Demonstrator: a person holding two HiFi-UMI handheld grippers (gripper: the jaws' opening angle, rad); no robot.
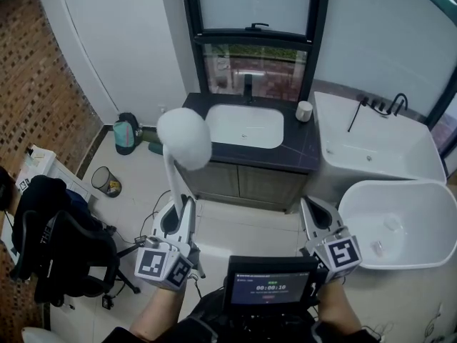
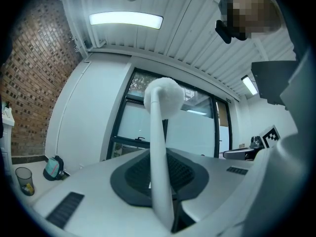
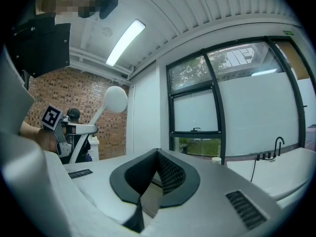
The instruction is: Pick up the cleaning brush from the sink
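Note:
A white cleaning brush with a round fluffy head [image 1: 184, 138] and a long white handle [image 1: 173, 181] stands up out of my left gripper [image 1: 184, 204], which is shut on the handle. In the left gripper view the handle [image 2: 159, 172] runs between the dark pads and the brush head [image 2: 165, 95] tops it. The brush is in the air in front of the white sink [image 1: 245, 125], well clear of it. My right gripper [image 1: 312, 207] is level beside it, shut with nothing held [image 3: 157, 154]. The right gripper view also shows the brush head [image 3: 116, 98] at the left.
The sink sits in a dark counter with a black faucet [image 1: 248, 88] and a white cup [image 1: 304, 111]. Two white tubs [image 1: 400, 224] stand to the right. A bin [image 1: 107, 182], a teal bag [image 1: 126, 133] and a chair with dark clothes [image 1: 57, 249] are at the left.

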